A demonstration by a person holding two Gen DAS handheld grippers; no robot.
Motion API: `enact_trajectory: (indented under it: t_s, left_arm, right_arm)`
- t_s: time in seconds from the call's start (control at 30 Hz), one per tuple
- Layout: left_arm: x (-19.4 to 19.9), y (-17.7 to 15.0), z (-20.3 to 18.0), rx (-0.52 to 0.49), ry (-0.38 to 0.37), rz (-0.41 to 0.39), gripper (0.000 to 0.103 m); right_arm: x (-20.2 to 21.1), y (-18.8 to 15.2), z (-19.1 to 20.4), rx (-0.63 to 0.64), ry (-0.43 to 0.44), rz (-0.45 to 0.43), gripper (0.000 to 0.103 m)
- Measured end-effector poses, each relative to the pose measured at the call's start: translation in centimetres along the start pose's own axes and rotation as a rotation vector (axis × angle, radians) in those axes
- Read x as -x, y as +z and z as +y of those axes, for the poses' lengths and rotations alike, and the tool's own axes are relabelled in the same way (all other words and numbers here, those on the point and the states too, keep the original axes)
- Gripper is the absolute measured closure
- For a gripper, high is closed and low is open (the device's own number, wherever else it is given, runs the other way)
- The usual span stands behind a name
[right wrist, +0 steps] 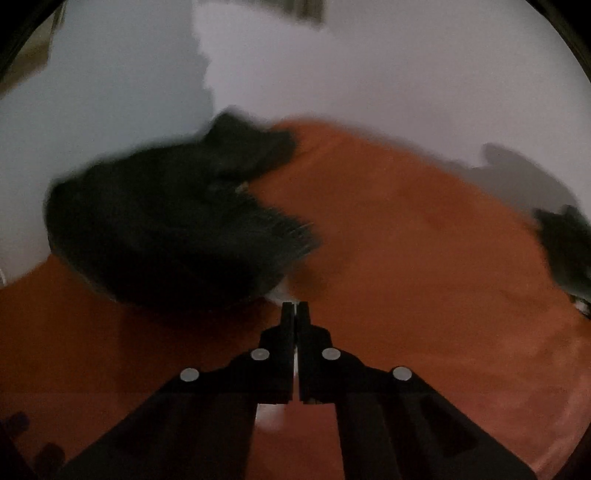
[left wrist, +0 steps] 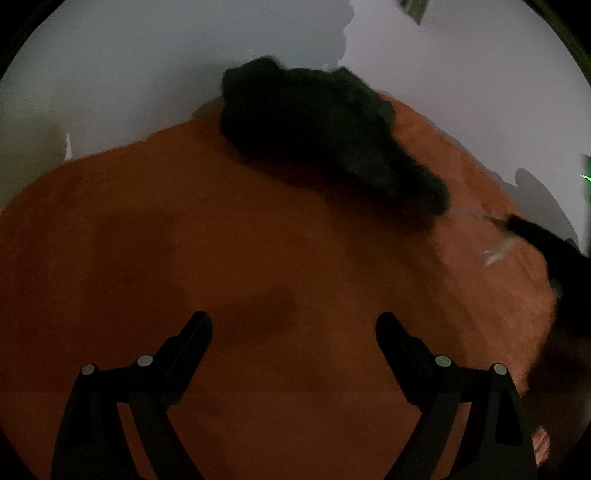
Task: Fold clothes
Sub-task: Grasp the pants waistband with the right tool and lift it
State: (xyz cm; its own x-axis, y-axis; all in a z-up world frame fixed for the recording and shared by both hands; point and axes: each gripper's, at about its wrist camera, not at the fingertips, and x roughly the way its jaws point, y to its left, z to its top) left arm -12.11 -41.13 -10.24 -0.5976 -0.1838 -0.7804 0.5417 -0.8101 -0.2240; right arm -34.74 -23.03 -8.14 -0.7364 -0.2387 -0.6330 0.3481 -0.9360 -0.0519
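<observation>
A crumpled black garment lies on a wide rust-orange cloth spread over a white surface. My left gripper hovers open above the bare orange cloth, short of the black garment, with nothing between its fingers. My right gripper is shut, its tips at the near edge of the black garment beside a small whitish patch. The blur hides whether any fabric is pinched there.
A dark blurred shape sits at the right edge of the orange cloth; I cannot tell what it is. The white surface extends beyond the cloth. A pale object shows at the far top.
</observation>
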Motion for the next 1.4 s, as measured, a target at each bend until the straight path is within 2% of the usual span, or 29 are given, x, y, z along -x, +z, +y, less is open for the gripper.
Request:
enact_trajectory:
  t_s: [0.07,0.13,0.2,0.23,0.3,0.33,0.37,0.43,0.53,0.6,0.7,0.8,0.83,0.87,0.93,1.07,1.1,1.13,1.23,1.27,1.4]
  left_arm:
    - [0.9,-0.2,-0.8,-0.024,-0.005,-0.012,0.012]
    - [1.8,-0.6,-1.5,-0.053,-0.011,-0.016,0.012]
    - [2.3,-0.9,-1.6,-0.08,-0.013,-0.02,0.012]
    - [2.5,-1.0,-1.7,-0.087,-0.006,-0.023,0.012]
    - [2.3,-1.0,-1.9,-0.087,-0.007,-0.022,0.012]
    - [1.7,-0.7,-2.0,-0.077,-0.008,-0.017,0.012]
    - [1.2,-0.6,-1.7,-0.065,-0.009,-0.009,0.012]
    - [0.2,-0.4,-1.1,-0.042,-0.009,0.006,0.012]
    - [-1.1,-0.6,-0.4,-0.028,0.003,0.03,0.012]
    - [-1.9,-0.8,-0.1,-0.025,0.015,0.044,0.012]
    - [-2.7,-0.8,0.2,-0.016,0.014,0.056,0.012]
    - [-3.4,-1.0,0.1,-0.017,0.005,0.068,0.012]
    - [-3.6,-1.0,0.0,-0.02,0.002,0.07,0.012]
    - [-3.7,-1.1,-0.1,-0.024,-0.002,0.073,0.012]
    - [-4.1,-1.4,-0.4,-0.034,-0.01,0.079,0.012]
    - [-4.2,-1.7,-1.0,-0.065,-0.006,0.081,0.012]
    - [-4.2,-1.8,-1.1,-0.068,-0.003,0.08,0.012]
    - [-4.2,-1.8,-1.1,-0.069,-0.001,0.08,0.012]
    - [-4.0,-1.7,-0.9,-0.059,-0.006,0.078,0.012]
    - [-3.9,-1.6,-0.9,-0.055,-0.007,0.076,0.012]
    - [-3.3,-1.3,-0.8,-0.03,-0.03,0.065,0.012]
  right_arm:
    - [1.8,-0.5,-3.4,-0.071,0.06,0.053,0.103]
    - [1.8,-1.1,-5.1,-0.125,0.19,0.124,0.103]
    - [0.9,-1.3,-5.0,-0.131,0.311,0.187,0.103]
    - [0.5,-1.1,-4.7,-0.128,0.343,0.198,0.102]
    - [-1.2,-0.5,-3.0,-0.139,0.466,0.225,0.096]
    - [-1.7,-0.4,-2.5,-0.151,0.504,0.232,0.079]
    - [-2.9,0.0,-1.8,-0.173,0.539,0.24,0.049]
    - [-5.3,0.4,-0.9,-0.233,0.55,0.258,0.025]
    - [-10.1,1.3,-0.5,-0.353,0.557,0.317,0.025]
    - [-12.7,1.5,-0.9,-0.432,0.516,0.344,0.025]
    - [-15.9,1.7,-2.6,-0.516,0.461,0.344,0.025]
    - [-18.1,2.1,-3.8,-0.541,0.472,0.346,0.025]
    - [-18.8,2.0,-3.7,-0.541,0.494,0.365,0.033]
    - [-19.9,2.0,-3.3,-0.554,0.54,0.394,0.049]
    - [-21.3,1.8,-2.6,-0.563,0.565,0.431,0.049]
    - [-22.6,2.0,-2.2,-0.573,0.571,0.422,0.049]
    - [-22.7,1.9,-2.3,-0.577,0.563,0.415,0.049]
    - [-22.7,1.9,-2.2,-0.577,0.551,0.404,0.054]
    - [-22.4,1.8,-2.2,-0.566,0.521,0.359,0.082]
    - [-21.4,2.1,-2.2,-0.543,0.518,0.317,0.086]
    - [-15.3,3.9,-1.9,-0.433,0.462,0.134,0.087]
